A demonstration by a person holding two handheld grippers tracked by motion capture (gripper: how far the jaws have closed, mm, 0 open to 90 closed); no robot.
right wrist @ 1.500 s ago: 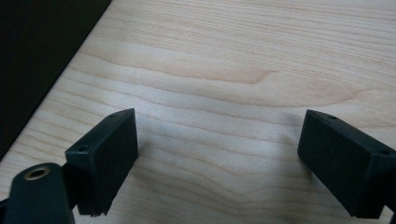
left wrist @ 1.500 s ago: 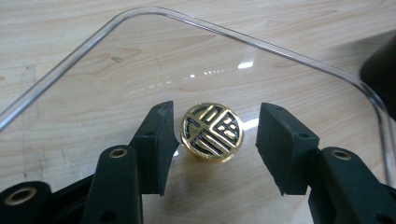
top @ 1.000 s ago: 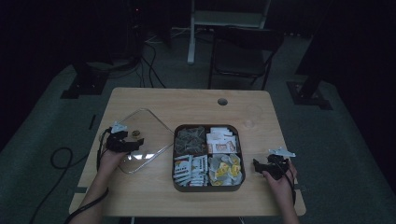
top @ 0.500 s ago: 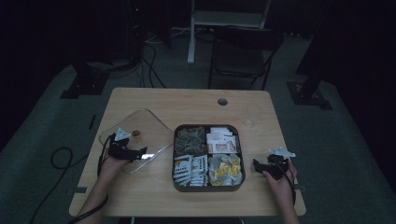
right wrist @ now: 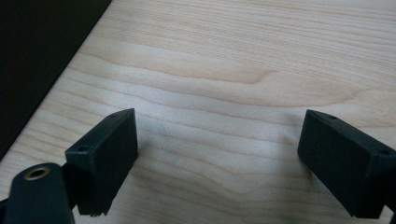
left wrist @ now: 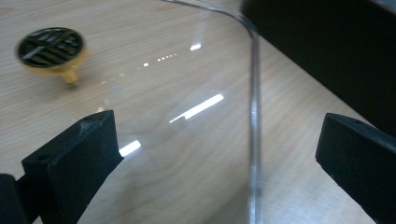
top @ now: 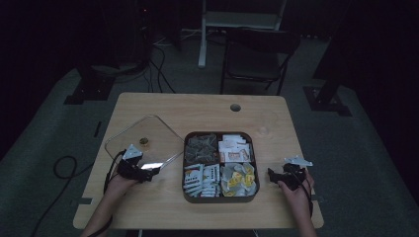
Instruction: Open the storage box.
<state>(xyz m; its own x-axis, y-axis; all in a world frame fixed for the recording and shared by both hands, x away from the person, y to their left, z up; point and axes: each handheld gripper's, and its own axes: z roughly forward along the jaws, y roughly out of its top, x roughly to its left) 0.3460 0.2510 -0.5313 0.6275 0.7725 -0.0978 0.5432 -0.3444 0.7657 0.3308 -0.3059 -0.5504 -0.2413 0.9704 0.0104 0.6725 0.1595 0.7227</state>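
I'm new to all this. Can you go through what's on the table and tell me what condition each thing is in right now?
Clear lid: off the box, lying flat on the table, knob up.
Gold knob: upright on the lid.
Compartment box: uncovered, all four sections filled with packets.
Left gripper: open, jaws either side of the lid's edge.
Right gripper: open, holding nothing, over bare wood.

**No legible text found**

Printed packets (top: pixel 203 178) in the near-left compartment of the tray (top: pixel 220 199), and white-and-orange packets (top: pixel 234 149) in the far-right one: markings too small to read. Raised pattern on the lid's brass knob (left wrist: pixel 51 46): not decipherable as lettering.
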